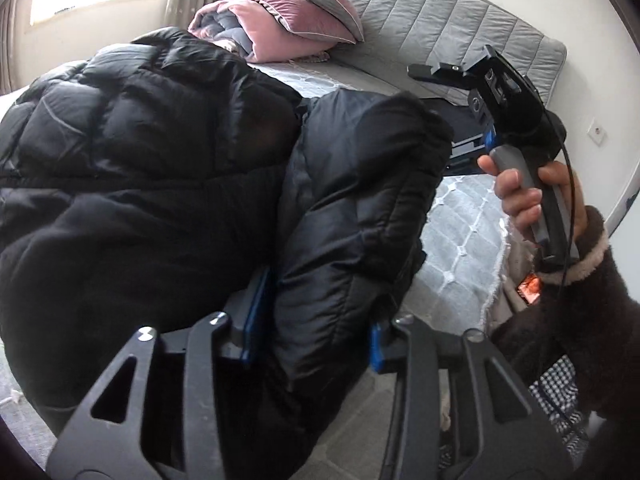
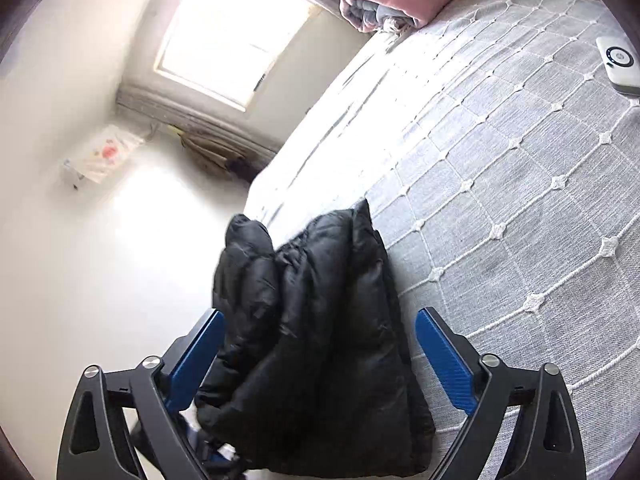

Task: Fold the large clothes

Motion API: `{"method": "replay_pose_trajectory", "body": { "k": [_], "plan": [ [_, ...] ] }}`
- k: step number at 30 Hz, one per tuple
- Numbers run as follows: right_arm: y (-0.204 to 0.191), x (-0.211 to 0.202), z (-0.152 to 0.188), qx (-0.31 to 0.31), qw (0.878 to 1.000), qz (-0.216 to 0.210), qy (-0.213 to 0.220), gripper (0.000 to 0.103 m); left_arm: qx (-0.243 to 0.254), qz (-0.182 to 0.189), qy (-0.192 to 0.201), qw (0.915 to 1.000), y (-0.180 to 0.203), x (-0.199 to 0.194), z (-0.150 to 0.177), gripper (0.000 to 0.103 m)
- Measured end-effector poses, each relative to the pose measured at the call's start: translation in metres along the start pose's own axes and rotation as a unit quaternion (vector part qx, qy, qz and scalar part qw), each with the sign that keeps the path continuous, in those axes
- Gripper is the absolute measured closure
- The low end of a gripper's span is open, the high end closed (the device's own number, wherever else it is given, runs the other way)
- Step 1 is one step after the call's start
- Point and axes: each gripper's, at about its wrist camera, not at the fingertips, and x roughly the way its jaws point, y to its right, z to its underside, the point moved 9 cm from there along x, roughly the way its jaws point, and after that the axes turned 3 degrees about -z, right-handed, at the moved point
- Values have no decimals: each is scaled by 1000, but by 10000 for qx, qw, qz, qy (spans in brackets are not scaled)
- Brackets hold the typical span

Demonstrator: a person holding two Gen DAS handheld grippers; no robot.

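Puffer jacket (image 1: 152, 168), black and quilted, lies bunched on the bed (image 1: 460, 232), near the bed's near edge, on the grey diamond-stitched bedspread (image 2: 520, 208).

Left gripper (image 1: 312, 332): a thick fold of the jacket sits between the blue pads (image 1: 256, 312). Jaws part open; fabric fills the gap and touches both pads, but can't tell whether they actually squeeze it.

Right gripper (image 2: 320, 360): jaws spread wide. A folded section of jacket stands between them. Right blue pad (image 2: 444, 360) is clear of the fabric, with bedspread visible in the gap. Left pad is just beside or touching the fabric, can't tell which. No grip.

From the left wrist view, the right hand (image 1: 528, 196) wraps the grey handle of its gripper, over the bed's right part beside the jacket. Dark fuzzy sleeve (image 1: 580, 292) with a pale cuff.

Far end of bed: pink and grey folded bedding (image 1: 276, 20) stacked against the grey padded headboard (image 1: 460, 20). White device (image 2: 620, 66) lies on the bedspread, well apart from the jacket. Bright window (image 2: 236, 36) on the far wall.
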Motion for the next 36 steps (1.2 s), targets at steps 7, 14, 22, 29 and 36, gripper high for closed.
{"method": "replay_pose_trajectory", "body": {
  "k": [7,14,22,29,36],
  "plan": [
    [-26,23,27,-196,9995,-101,-211,4,-488,958,647,9921,25,-56,-27,39],
    [-58,27,44,-214,9990,-208,-323,4,-1085,344,1954,9741,-25,-125,-54,21],
    [-68,75,49,-140,9973,-82,-723,4,-2396,-922,1372,9567,-124,-90,-17,25],
    [-85,115,66,-635,9932,-40,-971,34,-2387,-1313,1149,9553,-135,-70,-2,25],
    [-146,72,81,-1847,9810,-260,-537,88,-2275,-1238,1506,9541,-125,-70,-22,27]
  ]
}}
